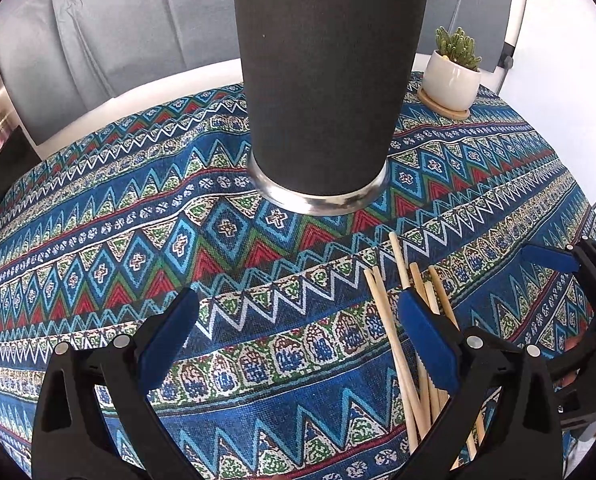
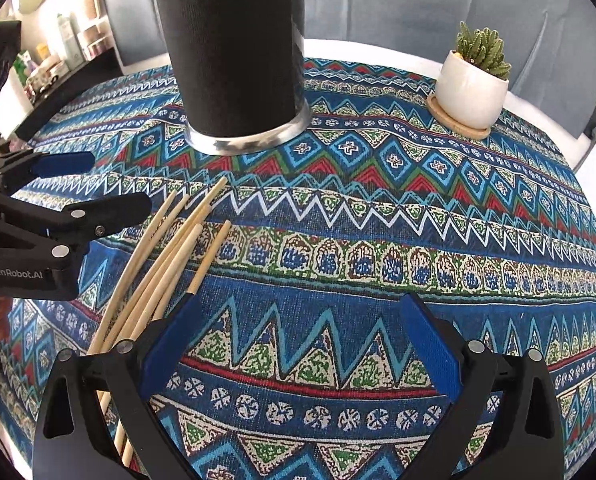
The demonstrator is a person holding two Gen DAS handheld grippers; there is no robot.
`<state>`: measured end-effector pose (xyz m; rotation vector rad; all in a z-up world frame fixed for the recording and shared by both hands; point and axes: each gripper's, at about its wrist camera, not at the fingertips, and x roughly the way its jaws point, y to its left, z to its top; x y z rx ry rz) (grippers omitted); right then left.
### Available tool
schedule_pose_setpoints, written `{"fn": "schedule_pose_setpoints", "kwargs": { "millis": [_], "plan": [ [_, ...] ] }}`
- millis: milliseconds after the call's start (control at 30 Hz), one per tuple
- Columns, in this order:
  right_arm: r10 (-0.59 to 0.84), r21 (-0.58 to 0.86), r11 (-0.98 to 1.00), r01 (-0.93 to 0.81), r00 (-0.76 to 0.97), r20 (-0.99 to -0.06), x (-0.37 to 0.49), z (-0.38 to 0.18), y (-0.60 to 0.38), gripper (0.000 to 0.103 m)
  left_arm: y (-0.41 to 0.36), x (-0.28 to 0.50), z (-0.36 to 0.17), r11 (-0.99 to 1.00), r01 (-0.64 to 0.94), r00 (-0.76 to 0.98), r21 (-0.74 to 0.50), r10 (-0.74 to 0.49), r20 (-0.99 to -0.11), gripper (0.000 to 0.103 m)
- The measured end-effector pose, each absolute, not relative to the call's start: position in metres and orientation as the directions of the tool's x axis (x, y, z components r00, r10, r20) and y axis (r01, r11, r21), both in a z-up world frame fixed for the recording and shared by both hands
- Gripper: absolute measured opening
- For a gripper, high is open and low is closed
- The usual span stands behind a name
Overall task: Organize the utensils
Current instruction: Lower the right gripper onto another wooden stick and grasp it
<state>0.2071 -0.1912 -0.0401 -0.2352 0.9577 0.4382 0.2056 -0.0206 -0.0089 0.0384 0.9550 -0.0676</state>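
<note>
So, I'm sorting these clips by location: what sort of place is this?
Probably a home dining spot: a table under a patterned tablecloth, a small potted succulent as decoration, loose wooden chopsticks by a tall black holder, and household shelves behind.

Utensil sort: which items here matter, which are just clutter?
Job items:
- chopsticks, loose on the tablecloth
- black cylinder holder
- left gripper and right gripper, both open

Clutter:
- potted cactus on wooden saucer
</note>
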Motion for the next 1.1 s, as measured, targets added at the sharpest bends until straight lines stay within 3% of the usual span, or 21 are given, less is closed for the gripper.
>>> {"fn": "schedule_pose_setpoints", "kwargs": {
  "millis": [200,667,1100],
  "plan": [
    [0.270,0.001,0.878,-0.478,0.493,-0.827,0.201,-0.039,-0.190,0.095,-0.029,0.204,-0.019,0.992,0.101,0.564,0.069,0.000,-0.826,0.097],
    [0.336,0.066,0.865,-0.497,0.476,-0.813,0.188,-0.035,-0.187,0.095,-0.015,0.194,-0.015,0.990,0.129,0.570,0.063,-0.022,-0.821,0.097],
    [0.314,0.025,0.863,-0.505,0.497,-0.809,0.181,-0.036,-0.177,0.095,-0.003,0.199,-0.026,0.995,0.100,0.546,0.026,-0.033,-0.837,0.098]
  ]
}}
